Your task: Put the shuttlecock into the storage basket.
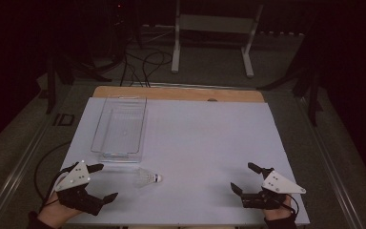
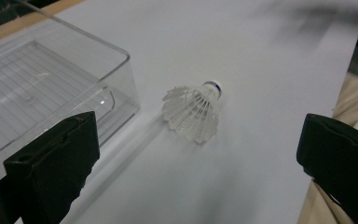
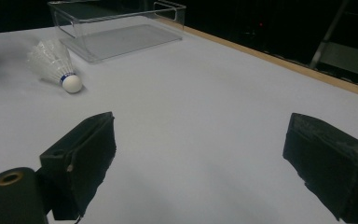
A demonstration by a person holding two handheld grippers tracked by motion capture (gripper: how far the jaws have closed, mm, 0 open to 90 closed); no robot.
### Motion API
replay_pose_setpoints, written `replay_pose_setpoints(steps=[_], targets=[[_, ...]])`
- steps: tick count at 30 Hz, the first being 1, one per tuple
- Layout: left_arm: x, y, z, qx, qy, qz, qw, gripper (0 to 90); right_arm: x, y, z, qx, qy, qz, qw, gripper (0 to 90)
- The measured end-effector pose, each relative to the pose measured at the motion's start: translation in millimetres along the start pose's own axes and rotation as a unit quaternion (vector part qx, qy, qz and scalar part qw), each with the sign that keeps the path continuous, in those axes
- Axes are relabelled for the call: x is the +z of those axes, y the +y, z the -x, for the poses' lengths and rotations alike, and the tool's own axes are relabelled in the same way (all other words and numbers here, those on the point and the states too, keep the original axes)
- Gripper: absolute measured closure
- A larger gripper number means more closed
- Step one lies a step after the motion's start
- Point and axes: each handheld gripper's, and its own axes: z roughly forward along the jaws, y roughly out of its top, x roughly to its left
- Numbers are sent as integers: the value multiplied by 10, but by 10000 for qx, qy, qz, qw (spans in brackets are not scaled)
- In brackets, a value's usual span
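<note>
both hand-held grippers, left [image 1: 99,182] and right [image 1: 244,177], gape over a white table [image 1: 205,143] holding a shuttlecock [image 1: 148,178], dark room behind.

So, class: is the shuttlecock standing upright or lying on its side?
On its side. The shuttlecock lies on the white table, cork pointing sideways, feathers resting on the surface.

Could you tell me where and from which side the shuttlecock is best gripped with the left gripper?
Probably at the narrow neck just behind the cork. The shuttlecock lies on its side, cork pointing away from the clear bin, feather skirt wide and fragile. The left gripper, open, could come from above, jaws straddling the neck across its axis.
</note>
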Motion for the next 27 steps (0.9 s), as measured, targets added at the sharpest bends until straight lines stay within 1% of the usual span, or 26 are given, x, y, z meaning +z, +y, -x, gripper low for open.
replay_pose_setpoints(steps=[1,2,3,4,5,6,7,8,9,10,11,12,14,15,16,18,20,21,22,23,24,25,26,27], targets=[[4,10,-2,34,-13,-82,10000,0,1,0,1,-5,6,6,10000,90],[4,10,-2,34,-13,-82,10000,0,1,0,1,-5,6,6,10000,90],[11,19,-4,31,-63,-163,9998,0,1,0,1,1,12,8,10000,90],[11,19,-4,31,-63,-163,9998,0,1,0,1,1,13,11,10000,90],[23,31,-8,64,-123,-279,9995,0,1,1,1,-3,10,9,10000,90],[23,31,-8,64,-123,-279,9995,0,1,1,1,-3,10,9,10000,90],[39,42,-11,63,-170,-378,9991,0,2,0,2,5,16,7,10000,90],[39,42,-11,63,-170,-378,9991,0,2,0,2,5,16,7,10000,90],[52,55,-17,91,-210,-467,9986,0,5,-1,0,7,13,-5,10000,90],[52,55,-17,91,-210,-467,9986,0,5,-1,0,7,13,-5,10000,90],[67,64,-17,108,-226,-541,9982,0,6,0,-3,11,15,-3,10000,90],[67,64,-17,108,-226,-541,9982,0,6,0,-3,11,15,-3,10000,90],[80,77,-14,161,-305,-618,9975,0,6,-1,-3,16,13,-13,10000,90],[96,86,-16,146,-361,-663,9970,0,8,-3,-1,19,5,-18,10000,90],[96,86,-16,146,-361,-663,9970,0,8,-3,-1,19,5,-18,10000,90],[122,106,-27,193,-358,-824,9958,0,6,-1,-1,11,4,-1,10000,90],[127,111,-27,187,-349,-849,9956,0,6,0,-5,11,1,1,10000,90],[140,125,-33,204,-377,-901,9950,0,7,-1,-5,22,6,-8,10000,90],[140,125,-33,204,-377,-901,9950,0,7,-1,-5,22,6,-8,10000,90],[155,133,-36,210,-396,-971,9943,0,10,-3,-2,22,4,-21,10000,90],[155,133,-36,210,-396,-971,9943,0,11,-3,-2,21,6,-20,10000,90],[177,140,-37,229,-395,-1105,9928,0,13,-3,-3,22,0,-18,10000,90],[177,140,-37,229,-395,-1105,9928,0,13,-3,-3,22,0,-18,10000,90],[203,145,-33,269,-405,-1208,9915,0,14,-3,-6,37,3,-15,10000,90]])
